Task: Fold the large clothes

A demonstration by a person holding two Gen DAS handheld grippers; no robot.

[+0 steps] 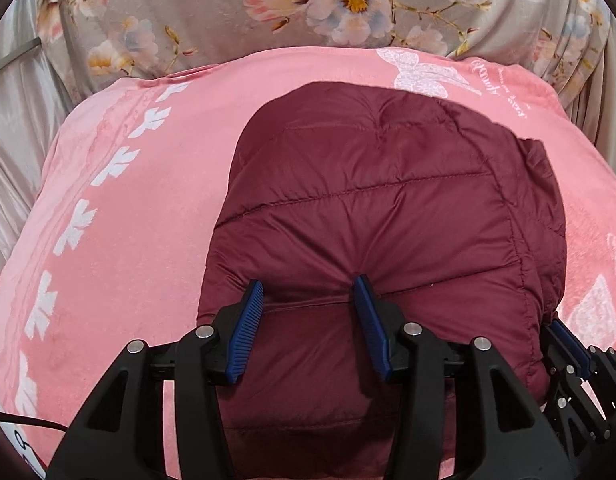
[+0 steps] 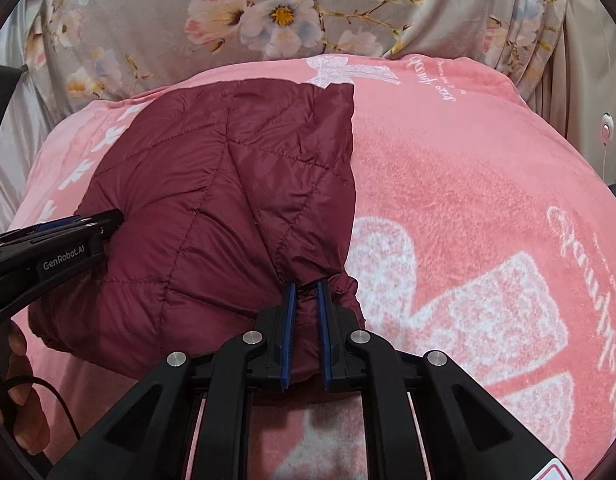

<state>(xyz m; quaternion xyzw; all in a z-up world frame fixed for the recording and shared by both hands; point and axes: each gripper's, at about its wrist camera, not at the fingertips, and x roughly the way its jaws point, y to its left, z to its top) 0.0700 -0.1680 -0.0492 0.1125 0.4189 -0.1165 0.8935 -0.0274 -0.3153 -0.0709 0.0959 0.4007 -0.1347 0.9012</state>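
Observation:
A maroon quilted puffer jacket (image 1: 371, 200) lies folded on a pink blanket (image 1: 120, 220); it also shows in the right wrist view (image 2: 212, 208). My left gripper (image 1: 309, 284) is open, its blue pads pressing into the jacket's near edge with fabric bulging between them. My right gripper (image 2: 306, 286) is shut on a bunched fold at the jacket's near right corner. The right gripper (image 1: 567, 344) shows at the jacket's right edge in the left wrist view. The left gripper (image 2: 88, 220) shows at the jacket's left side in the right wrist view.
The pink blanket (image 2: 467, 200) with white leaf and butterfly prints covers the bed. A grey floral quilt (image 1: 268, 8) is bunched behind it. Pale curtains (image 1: 12, 120) hang at the left. A white switch on a cord (image 2: 607, 130) is at the far right.

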